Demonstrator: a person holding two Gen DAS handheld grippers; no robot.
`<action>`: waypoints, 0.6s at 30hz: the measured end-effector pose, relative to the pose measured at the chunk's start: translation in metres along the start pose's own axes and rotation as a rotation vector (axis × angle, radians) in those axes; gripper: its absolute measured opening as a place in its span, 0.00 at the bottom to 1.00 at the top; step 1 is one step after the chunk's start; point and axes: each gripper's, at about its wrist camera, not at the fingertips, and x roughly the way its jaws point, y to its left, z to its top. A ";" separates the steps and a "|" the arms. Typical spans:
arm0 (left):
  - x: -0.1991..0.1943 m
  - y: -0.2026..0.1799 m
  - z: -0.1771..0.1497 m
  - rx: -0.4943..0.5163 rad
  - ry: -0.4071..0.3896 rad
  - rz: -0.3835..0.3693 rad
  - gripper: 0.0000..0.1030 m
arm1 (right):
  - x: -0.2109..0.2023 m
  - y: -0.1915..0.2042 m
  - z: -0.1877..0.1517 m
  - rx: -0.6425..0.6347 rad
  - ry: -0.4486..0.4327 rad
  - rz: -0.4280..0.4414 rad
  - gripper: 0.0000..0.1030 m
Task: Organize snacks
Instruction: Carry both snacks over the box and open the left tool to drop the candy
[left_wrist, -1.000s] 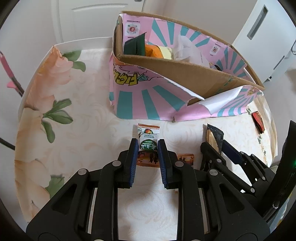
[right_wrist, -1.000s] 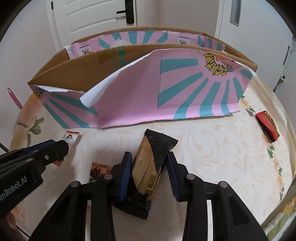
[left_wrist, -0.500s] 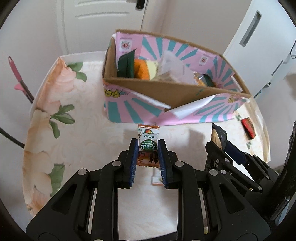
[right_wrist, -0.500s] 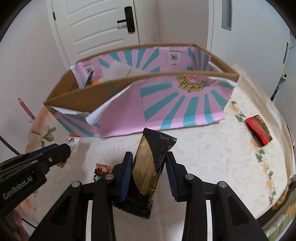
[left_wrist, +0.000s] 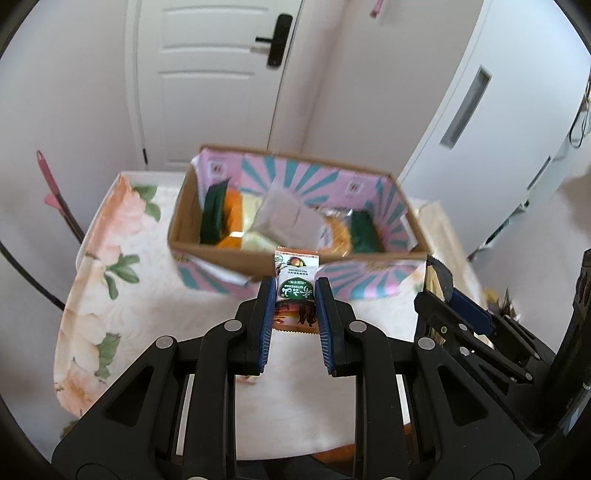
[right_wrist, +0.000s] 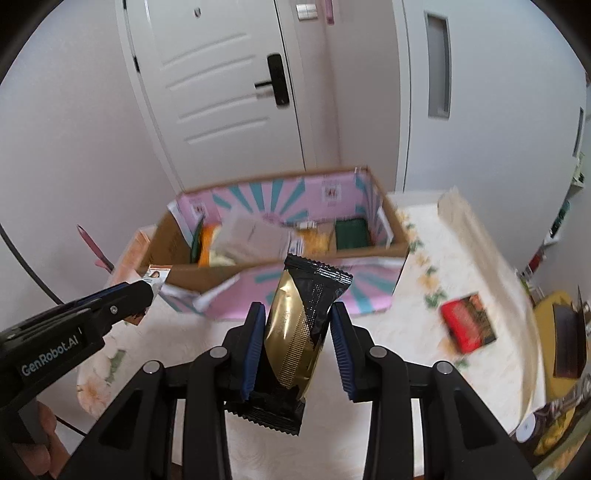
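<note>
Left gripper (left_wrist: 295, 295) pinches a small white-and-green snack packet (left_wrist: 296, 291) between its blue pads, packet upright and lifted clear of the bench (left_wrist: 147, 295). Packet sits in line with the near wall of the cardboard box (left_wrist: 295, 206), in front of it and not yet over the opening. Same packet's top edge shows past the left gripper's tip in the right wrist view (right_wrist: 157, 277).

Right gripper (right_wrist: 297, 332) clamps a black-and-gold bar wrapper (right_wrist: 299, 332), long axis pointing forward and slightly tilted, also held in the air on the near side of the box (right_wrist: 280, 206). In the left wrist view the right gripper (left_wrist: 439, 291) hangs just to the right of the left one, both at about the same height.

Box: pink-and-teal printed walls, brown cardboard rim, standing on the floral-cloth bench. Inside: dark green packs at both ends, orange and yellow packs, a pale flat sachet lying on top.

Red snack packet (right_wrist: 467, 323) lies flat on the bench to the right of the box, apart from it. White door (right_wrist: 221, 92) with black handle behind the bench. Edges of both views blurred.
</note>
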 end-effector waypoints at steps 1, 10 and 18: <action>-0.002 -0.003 0.004 -0.006 -0.010 -0.004 0.19 | -0.004 -0.005 0.006 -0.003 -0.002 0.015 0.32; 0.017 -0.020 0.048 -0.016 -0.016 -0.034 0.19 | -0.005 -0.032 0.064 -0.036 -0.008 0.086 0.32; 0.081 -0.024 0.092 0.022 0.062 -0.077 0.19 | 0.031 -0.038 0.096 -0.004 0.026 0.098 0.32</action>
